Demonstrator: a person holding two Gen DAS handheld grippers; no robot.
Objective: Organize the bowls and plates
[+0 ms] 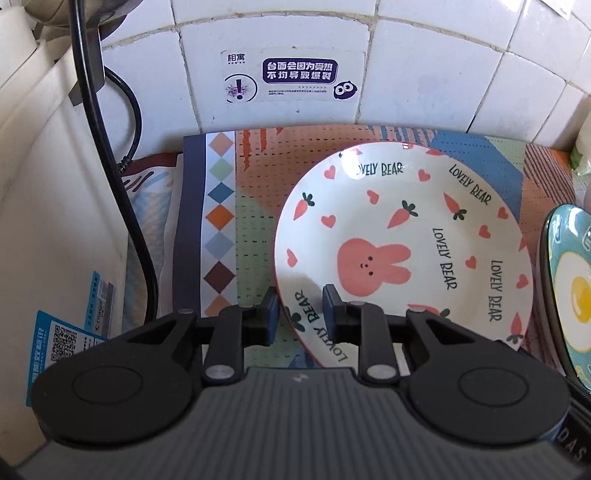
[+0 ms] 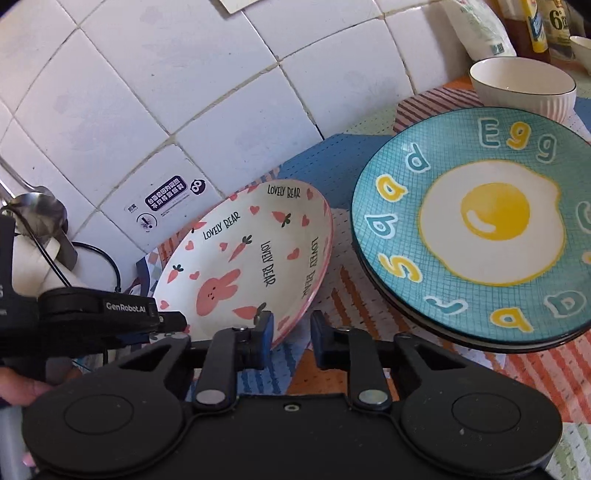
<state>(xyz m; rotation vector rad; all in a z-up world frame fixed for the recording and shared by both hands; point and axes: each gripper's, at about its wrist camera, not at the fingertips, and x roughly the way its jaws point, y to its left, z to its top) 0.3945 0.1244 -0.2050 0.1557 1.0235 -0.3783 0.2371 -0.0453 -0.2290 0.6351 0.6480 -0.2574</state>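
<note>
My left claw [image 1: 300,310] is straddling the bunny plate's [image 1: 402,236] near rim, jaws parted, not yet pinching.

The plate is sitting on the patterned mat [image 1: 255,221], mid-frame, tiled wall [image 1: 406,74] close behind and a black cable [image 1: 110,155] at left. My right claw [image 2: 291,334] is spreading over bare mat between it and the teal egg plate [image 2: 480,221], upper right, bowl [image 2: 524,86] beyond.

Egg plate [image 1: 565,280] cut by right edge in left wrist view; in right wrist view too [image 2: 480,225]. Plates stacked beneath it mostly hidden, count unclear. Bottles [image 2: 543,26] cut by top edge. Wall sticker [image 2: 162,206] small print unreadable. Bunny plate [image 1: 399,236] near rim hidden behind left gripper [image 1: 300,312].
</note>
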